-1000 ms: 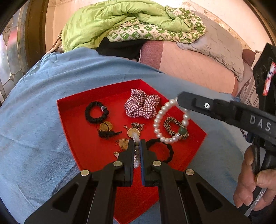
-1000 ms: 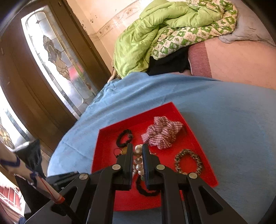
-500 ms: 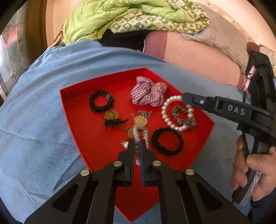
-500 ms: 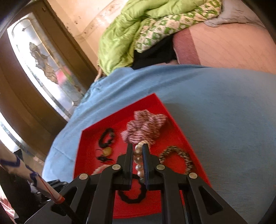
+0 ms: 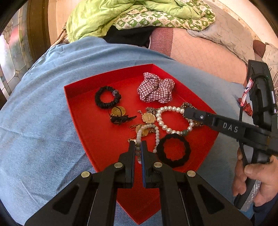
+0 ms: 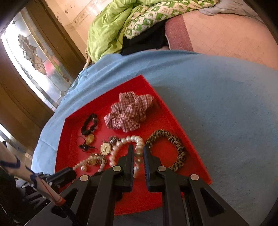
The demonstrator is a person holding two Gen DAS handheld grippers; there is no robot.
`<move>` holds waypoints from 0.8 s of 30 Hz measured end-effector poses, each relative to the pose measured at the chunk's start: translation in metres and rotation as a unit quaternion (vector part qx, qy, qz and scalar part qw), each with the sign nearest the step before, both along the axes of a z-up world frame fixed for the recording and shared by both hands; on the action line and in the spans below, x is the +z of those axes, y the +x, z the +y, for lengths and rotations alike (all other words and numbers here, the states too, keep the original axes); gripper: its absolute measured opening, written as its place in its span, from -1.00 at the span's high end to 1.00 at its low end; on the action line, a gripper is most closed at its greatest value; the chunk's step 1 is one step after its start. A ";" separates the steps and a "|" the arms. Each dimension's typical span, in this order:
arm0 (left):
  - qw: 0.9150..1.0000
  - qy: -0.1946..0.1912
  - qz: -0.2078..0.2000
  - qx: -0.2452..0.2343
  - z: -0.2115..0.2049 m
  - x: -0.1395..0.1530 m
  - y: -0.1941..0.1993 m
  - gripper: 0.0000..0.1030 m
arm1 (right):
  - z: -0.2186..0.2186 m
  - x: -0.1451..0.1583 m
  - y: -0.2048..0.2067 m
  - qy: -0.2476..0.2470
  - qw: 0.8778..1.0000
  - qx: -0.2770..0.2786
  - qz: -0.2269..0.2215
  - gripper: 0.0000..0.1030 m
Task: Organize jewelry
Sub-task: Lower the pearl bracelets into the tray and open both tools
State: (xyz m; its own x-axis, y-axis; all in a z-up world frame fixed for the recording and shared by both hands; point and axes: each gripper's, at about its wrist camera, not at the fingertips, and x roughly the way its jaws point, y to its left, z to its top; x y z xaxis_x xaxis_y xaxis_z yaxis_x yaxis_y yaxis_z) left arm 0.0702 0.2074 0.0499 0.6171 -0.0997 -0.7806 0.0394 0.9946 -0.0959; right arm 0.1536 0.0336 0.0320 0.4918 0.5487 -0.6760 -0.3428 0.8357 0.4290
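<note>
A red tray [image 5: 90,130] on a blue cloth holds the jewelry. My left gripper [image 5: 138,144] is shut on a small grey-white bead bracelet [image 5: 157,133], whose loop drapes over gold pendants [image 5: 148,117] on the tray floor. My right gripper [image 6: 138,147] is shut on a large white pearl bracelet [image 6: 121,142], which lies low on the tray [image 6: 69,156] beside a leopard-print scrunchie [image 6: 166,147]. In the left wrist view the right gripper [image 5: 186,111] reaches in from the right, over the pearl bracelet [image 5: 159,120].
Also in the tray: a plaid scrunchie [image 5: 156,89], a black scrunchie [image 5: 107,97] at the back left, another black one [image 5: 173,150] near the front. The blue cloth [image 5: 43,121] surrounds the tray. A green blanket [image 5: 121,13] is heaped behind. A hand [image 5: 252,182] grips the right tool.
The right gripper has sunk toward the tray, bringing the pearl bracelet down among the other pieces. The bead bracelet in the left gripper now trails further out over the pendants.
</note>
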 end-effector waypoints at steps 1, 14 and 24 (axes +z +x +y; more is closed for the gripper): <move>1.000 0.001 0.000 0.000 0.000 0.000 0.000 0.89 | 0.002 0.000 -0.001 -0.005 1.000 0.002 -0.003 0.78; 1.000 0.010 0.003 0.001 -0.002 -0.002 0.002 0.89 | 0.003 0.001 -0.004 -0.026 1.000 0.003 -0.008 0.78; 1.000 0.015 0.004 0.002 -0.003 -0.003 0.002 0.89 | 0.000 0.001 -0.004 -0.037 0.999 0.000 -0.001 0.77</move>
